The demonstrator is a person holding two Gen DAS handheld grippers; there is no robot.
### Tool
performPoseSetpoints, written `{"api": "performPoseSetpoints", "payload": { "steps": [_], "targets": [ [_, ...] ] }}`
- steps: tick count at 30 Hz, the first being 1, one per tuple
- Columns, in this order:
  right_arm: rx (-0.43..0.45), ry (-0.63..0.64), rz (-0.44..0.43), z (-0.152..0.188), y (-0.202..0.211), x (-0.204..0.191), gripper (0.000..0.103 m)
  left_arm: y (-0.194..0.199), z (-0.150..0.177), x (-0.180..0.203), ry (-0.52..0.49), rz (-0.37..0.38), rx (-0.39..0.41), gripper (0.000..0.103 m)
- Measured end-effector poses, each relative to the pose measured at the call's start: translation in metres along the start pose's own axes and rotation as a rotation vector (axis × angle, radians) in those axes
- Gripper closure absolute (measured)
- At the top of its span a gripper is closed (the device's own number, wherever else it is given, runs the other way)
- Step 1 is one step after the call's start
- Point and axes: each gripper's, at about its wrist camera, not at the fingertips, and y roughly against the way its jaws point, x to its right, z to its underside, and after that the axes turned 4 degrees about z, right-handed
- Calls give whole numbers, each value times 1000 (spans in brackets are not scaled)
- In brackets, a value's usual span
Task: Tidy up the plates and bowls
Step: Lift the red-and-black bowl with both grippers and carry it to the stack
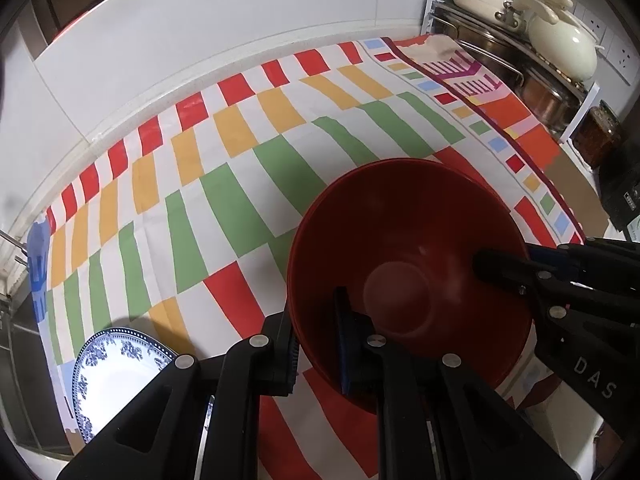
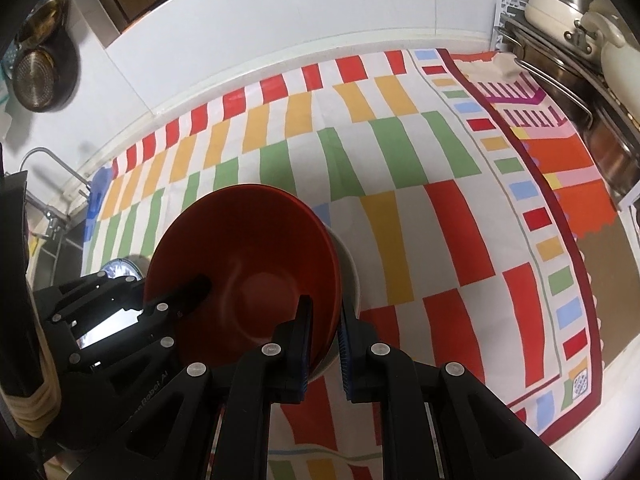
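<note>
A red bowl (image 1: 404, 240) is held over the striped cloth by both grippers; it also shows in the right wrist view (image 2: 240, 248). My left gripper (image 1: 316, 344) is shut on its near left rim, one finger inside, one outside. My right gripper (image 2: 322, 344) is shut on the opposite rim, and its finger (image 1: 504, 264) reaches in from the right in the left wrist view. A white bowl (image 2: 350, 276) sits just under the red one. A blue-and-white plate (image 1: 116, 368) lies at the cloth's near left corner.
The colourful striped cloth (image 1: 240, 184) covers the counter. A rack with metal pots and a cream pot (image 1: 560, 44) stands at the far right. A sink with a tap (image 2: 48, 196) is at the left. A jar (image 1: 600, 136) stands right of the cloth.
</note>
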Motion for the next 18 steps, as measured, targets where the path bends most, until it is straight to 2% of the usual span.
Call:
{"api": "performPoseSetpoints", "payload": {
  "steps": [4, 6, 8, 11, 12, 14, 18],
  "targets": [
    [-6, 9, 12, 2, -3, -1, 89, -1, 0, 3, -14, -33, 8, 85],
    [-4, 18, 13, 2, -3, -1, 89, 0, 0, 3, -29, -43, 15, 79],
    [-2, 28, 18, 2, -3, -2, 88, 3, 0, 4, -42, -58, 34, 64],
    [12, 53, 48, 5, -2, -4, 87, 11, 1, 5, -63, -90, 76, 56],
    [13, 61, 63, 6, -1, -4, 86, 13, 1, 5, -66, -94, 83, 54],
    [17, 57, 60, 7, 1, -2, 74, 18, 1, 3, -61, -85, 91, 53],
    [60, 19, 55, 9, 12, 2, 73, 25, -1, 0, -48, -70, 100, 53]
  ]
}}
